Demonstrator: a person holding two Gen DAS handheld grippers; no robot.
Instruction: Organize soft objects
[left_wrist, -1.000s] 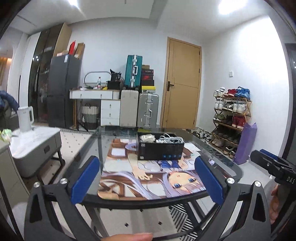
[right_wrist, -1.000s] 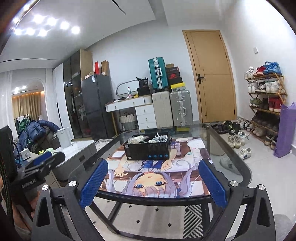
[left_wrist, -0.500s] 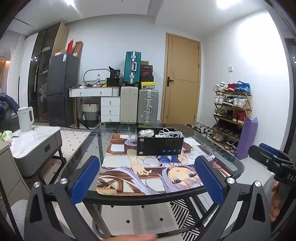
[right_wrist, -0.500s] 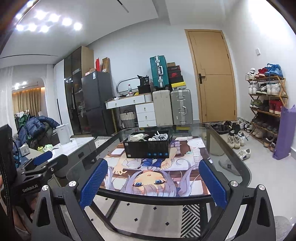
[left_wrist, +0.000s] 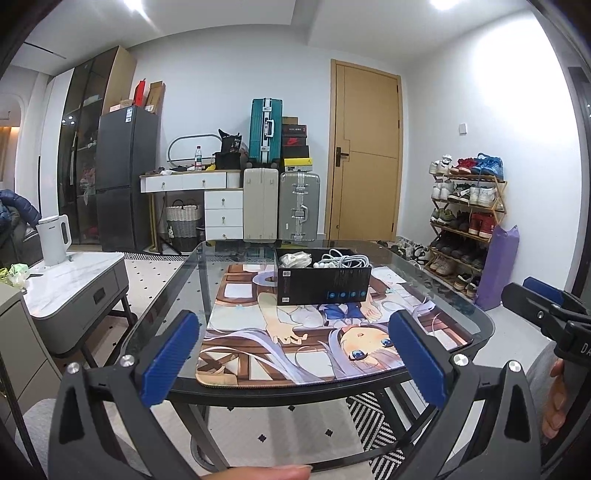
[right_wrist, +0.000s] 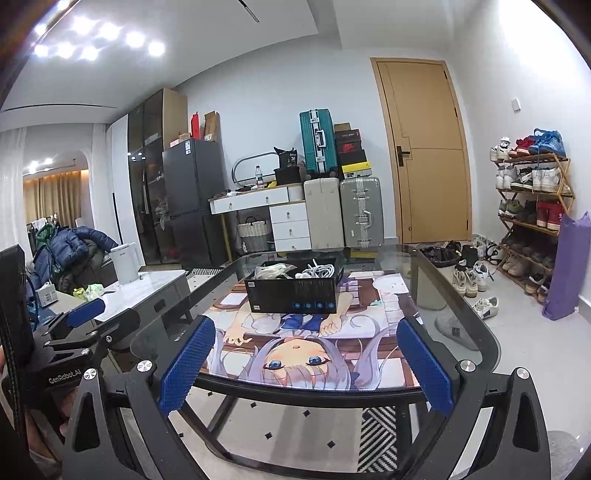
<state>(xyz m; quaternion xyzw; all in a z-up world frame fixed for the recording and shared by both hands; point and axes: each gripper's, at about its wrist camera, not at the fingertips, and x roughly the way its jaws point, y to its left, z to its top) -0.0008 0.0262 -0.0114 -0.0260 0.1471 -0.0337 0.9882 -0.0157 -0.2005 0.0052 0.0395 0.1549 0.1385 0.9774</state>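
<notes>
Fingers (left_wrist: 170, 356) of both grippers apart (empty), left gripper (right_wrist: 74, 350) marked "GenRobot.AI", black box (right_wrist: 293, 291) beyond.

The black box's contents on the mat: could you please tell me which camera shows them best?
The right wrist view: it looks slightly down into the black box, showing a pale crumpled bundle at left and white cables at right. The left wrist view shows the same box from lower, so its contents only peek over the rim.
</notes>
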